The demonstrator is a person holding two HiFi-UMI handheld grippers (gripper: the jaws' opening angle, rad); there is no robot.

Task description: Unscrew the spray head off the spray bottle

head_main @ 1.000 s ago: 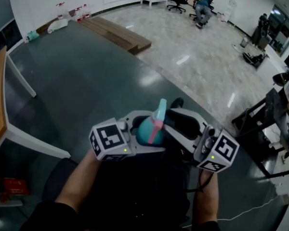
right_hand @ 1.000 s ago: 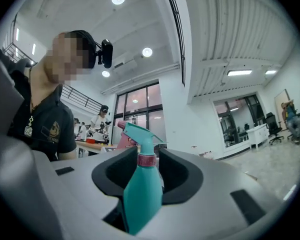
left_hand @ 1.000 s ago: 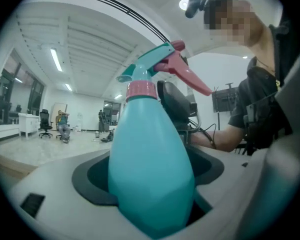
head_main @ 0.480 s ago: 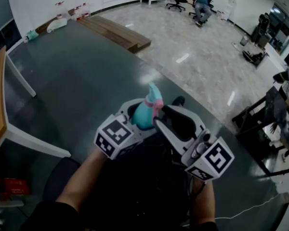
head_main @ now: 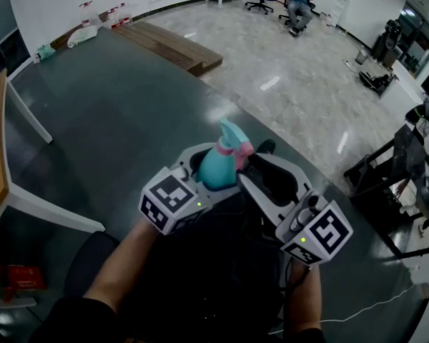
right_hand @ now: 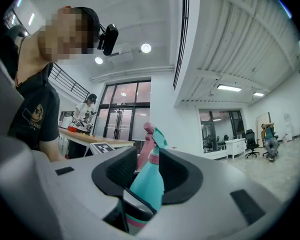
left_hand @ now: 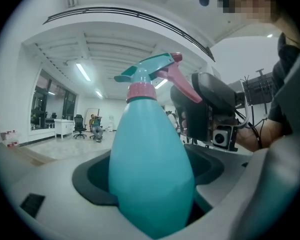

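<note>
We keep the teal plastic spray bottle (left_hand: 150, 159) clamped in the fingers of the left gripper (head_main: 213, 181) above the dark desk (head_main: 114, 120), so the right gripper (right_hand: 141, 174), fingers closed on the teal-and-pink spray head (left_hand: 149, 76), can twist it loose.

L gripper (head_main: 211, 164) & R gripper (head_main: 256, 161) held close together in front of torso, tips converging in a V, both approx level. L jaws clamped on body of spray bottle (left_hand: 150, 169). R jaws set wide, pads against either side of bottle's upper end, nr the neck. L forearm (head_main: 118, 274) & R forearm (head_main: 302, 302) bare, angled inward toward grippers.
</note>
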